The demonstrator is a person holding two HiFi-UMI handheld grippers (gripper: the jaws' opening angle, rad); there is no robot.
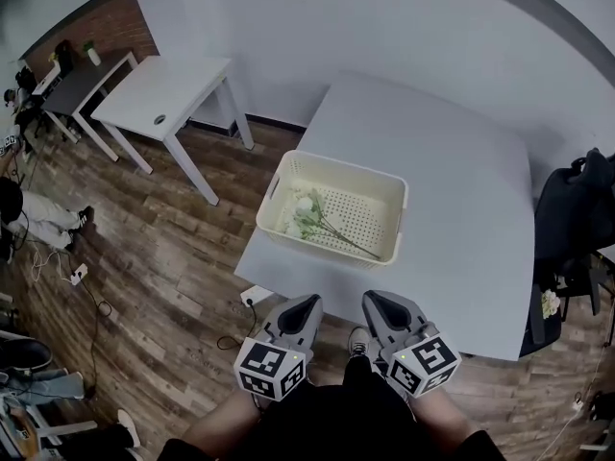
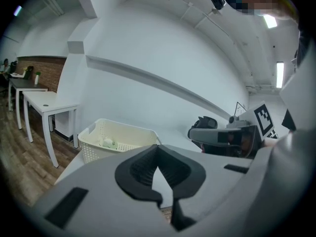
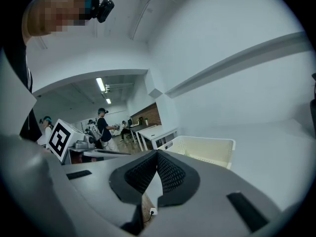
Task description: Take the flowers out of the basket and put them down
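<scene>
A cream perforated basket (image 1: 392, 221) stands near the front left corner of the pale grey table (image 1: 461, 161). Inside it lie white flowers (image 1: 309, 211) with a long green stem, blooms to the left. Both grippers hover side by side short of the table's front edge, below the basket and apart from it. My left gripper (image 1: 308, 302) is shut and empty, as is my right gripper (image 1: 374, 300). In the left gripper view the jaws (image 2: 158, 147) meet, with the basket (image 2: 123, 133) and a flower (image 2: 107, 142) beyond. The right gripper view shows closed jaws (image 3: 157, 153) and the basket (image 3: 203, 149) ahead.
A white desk (image 1: 168, 94) and a dark desk (image 1: 82, 77) stand at the far left on the wood floor. A chair with a black jacket (image 1: 575, 221) is at the table's right. A power strip (image 1: 77, 274) and cables lie on the floor. People (image 3: 103, 127) stand in the background.
</scene>
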